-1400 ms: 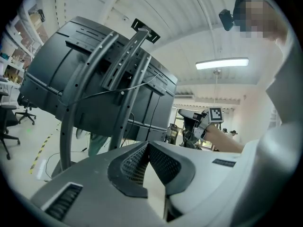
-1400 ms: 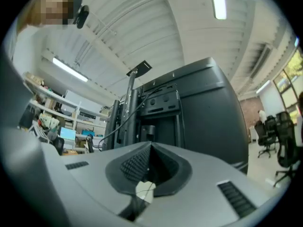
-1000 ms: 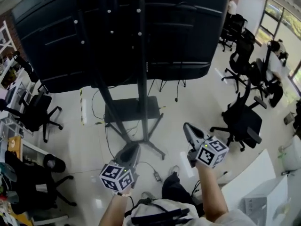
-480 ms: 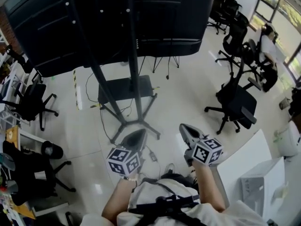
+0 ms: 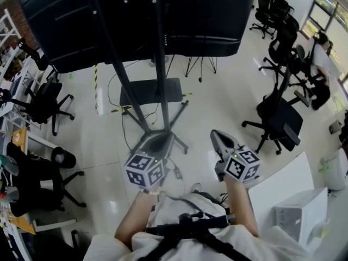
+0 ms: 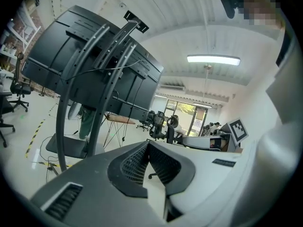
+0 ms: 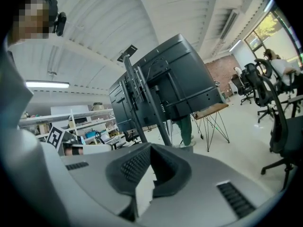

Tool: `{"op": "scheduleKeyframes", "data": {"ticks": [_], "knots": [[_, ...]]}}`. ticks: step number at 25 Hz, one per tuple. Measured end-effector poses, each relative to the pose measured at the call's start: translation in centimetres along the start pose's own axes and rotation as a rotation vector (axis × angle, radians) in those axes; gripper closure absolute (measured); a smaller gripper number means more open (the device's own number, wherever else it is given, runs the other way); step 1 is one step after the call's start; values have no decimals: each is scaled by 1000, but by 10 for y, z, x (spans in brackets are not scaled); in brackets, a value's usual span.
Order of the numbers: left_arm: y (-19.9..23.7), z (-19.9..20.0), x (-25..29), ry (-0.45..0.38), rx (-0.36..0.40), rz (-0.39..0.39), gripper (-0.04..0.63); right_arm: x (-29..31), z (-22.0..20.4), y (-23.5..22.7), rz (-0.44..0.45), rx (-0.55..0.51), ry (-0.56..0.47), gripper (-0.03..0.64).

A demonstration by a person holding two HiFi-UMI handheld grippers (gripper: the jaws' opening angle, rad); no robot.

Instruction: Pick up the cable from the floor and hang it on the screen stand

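Left gripper [image 5: 160, 138] has neared the black tubular metal screen stand [image 5: 165, 113].

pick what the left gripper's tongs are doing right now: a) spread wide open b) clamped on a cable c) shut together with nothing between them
c: in the left gripper view the left gripper shows its tongs meeting at the tip, with no cable or anything else between them.

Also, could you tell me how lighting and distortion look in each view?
Head view: evenly lit, edges curved, glare spots on the floor. Left gripper view: fisheye circle, ceiling light blown out. Right gripper view: same fisheye, bright window.
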State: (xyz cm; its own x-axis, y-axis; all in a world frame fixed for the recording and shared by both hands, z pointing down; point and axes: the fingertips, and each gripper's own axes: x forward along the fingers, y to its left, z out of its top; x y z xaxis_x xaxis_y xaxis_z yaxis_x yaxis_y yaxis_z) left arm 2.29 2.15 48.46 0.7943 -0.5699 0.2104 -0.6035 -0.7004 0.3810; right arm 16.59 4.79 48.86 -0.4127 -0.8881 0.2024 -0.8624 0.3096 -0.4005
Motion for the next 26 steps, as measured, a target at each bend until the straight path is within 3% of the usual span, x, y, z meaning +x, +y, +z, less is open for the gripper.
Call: {"op": "scheduleKeyframes", "data": {"ticks": [8,26], "knots": [[1,-2,-4,1,1,14,595,1,8,12,17,-40,-1,607],[-3,-11,-4,21,-4,8,595,-15,0,3,-8,-27,-13,607]]}}
